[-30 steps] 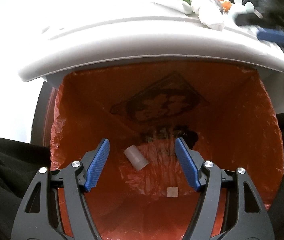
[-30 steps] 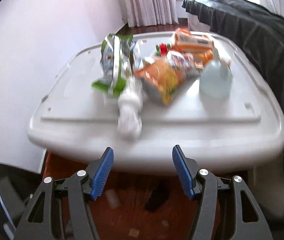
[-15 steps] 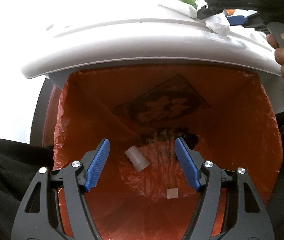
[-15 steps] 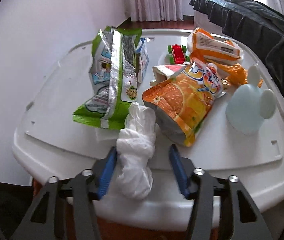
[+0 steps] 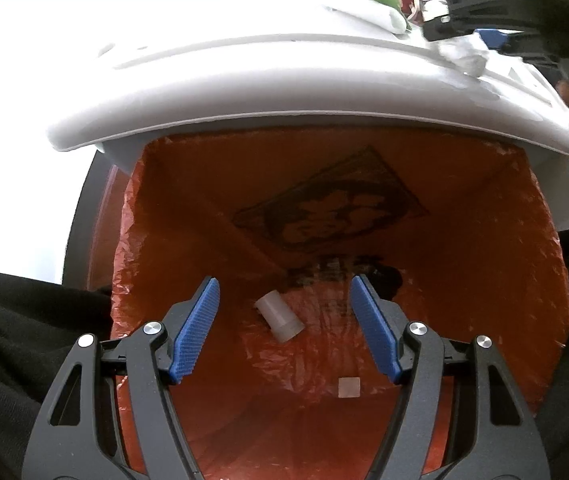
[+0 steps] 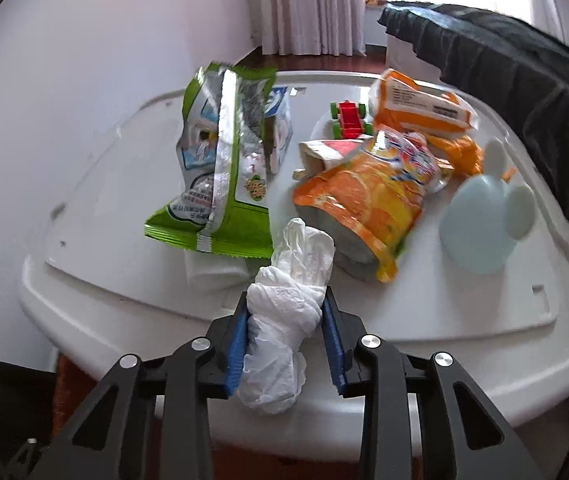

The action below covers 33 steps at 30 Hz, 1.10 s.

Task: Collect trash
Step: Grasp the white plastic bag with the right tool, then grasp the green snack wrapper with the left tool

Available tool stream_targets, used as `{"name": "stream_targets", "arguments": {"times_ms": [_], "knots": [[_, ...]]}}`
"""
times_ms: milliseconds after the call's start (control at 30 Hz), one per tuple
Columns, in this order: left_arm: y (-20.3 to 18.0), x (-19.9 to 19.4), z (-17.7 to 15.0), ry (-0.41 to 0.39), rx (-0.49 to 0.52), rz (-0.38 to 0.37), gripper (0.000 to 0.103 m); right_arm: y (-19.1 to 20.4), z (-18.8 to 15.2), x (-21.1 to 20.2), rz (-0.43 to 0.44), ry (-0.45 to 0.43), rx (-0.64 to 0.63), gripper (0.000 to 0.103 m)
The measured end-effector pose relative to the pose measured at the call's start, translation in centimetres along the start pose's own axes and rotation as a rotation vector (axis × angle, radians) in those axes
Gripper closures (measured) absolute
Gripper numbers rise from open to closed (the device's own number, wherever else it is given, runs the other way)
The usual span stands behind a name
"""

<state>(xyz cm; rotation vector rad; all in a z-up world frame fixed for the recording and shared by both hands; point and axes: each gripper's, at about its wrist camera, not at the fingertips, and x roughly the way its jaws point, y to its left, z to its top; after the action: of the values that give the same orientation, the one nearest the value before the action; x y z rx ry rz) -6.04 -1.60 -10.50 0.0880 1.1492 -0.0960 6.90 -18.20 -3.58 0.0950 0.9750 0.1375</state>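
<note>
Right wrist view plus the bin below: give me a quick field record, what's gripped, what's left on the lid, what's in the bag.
right hand-held gripper: shut on white crumpled bag, at the near edge of white lid
left hand-held gripper: open, empty, over orange bin liner
in liner: small translucent cup, small pale square scrap
left on lid: green snack wrapper, orange juice pouch, orange packet, red toy car, pale blue mouse-eared container

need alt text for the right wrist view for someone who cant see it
The right tool is shut on a crumpled white plastic bag at the near edge of a white tray. Behind lie a green snack wrapper, an orange pouch and a pale blue mouse-eared toy.
</note>
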Motion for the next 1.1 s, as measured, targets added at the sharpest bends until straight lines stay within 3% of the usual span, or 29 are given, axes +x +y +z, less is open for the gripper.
{"name": "stream_targets", "arguments": {"times_ms": [233, 367, 500, 700, 833, 933, 1100], "knots": [[-0.5, -1.6, 0.6, -0.044, 0.014, -0.024, 0.036, -1.0, -2.5, -5.0, 0.08, -0.052, 0.051, 0.07], [-0.6, -2.6, 2.1, -0.073, 0.017, -0.062, 0.036, -1.9, -4.7, -6.8, 0.082, -0.076, 0.067, 0.07], [-0.6, -3.9, 4.2, -0.126, 0.017, -0.07, 0.036, -3.8, -4.7, -7.0, 0.071, -0.083, 0.12, 0.07], [-0.7, -5.2, 9.2, -0.191, -0.005, -0.068, 0.036, -6.7, -4.9, -7.1, 0.06, -0.095, 0.229, 0.069], [-2.3, -5.2, 14.2, -0.239, -0.004, -0.097, 0.035, -8.0, -4.9, -7.0, 0.073, -0.093, 0.273, 0.069], [-3.8, -4.7, 17.6, -0.278, -0.008, -0.148, 0.025, -8.8, -5.2, -6.8, 0.097, -0.086, 0.304, 0.069], [-5.5, -2.2, 22.0, -0.262, -0.037, -0.198, 0.025, -9.1, -5.3, -6.9, 0.117, -0.091, 0.315, 0.069]]}}
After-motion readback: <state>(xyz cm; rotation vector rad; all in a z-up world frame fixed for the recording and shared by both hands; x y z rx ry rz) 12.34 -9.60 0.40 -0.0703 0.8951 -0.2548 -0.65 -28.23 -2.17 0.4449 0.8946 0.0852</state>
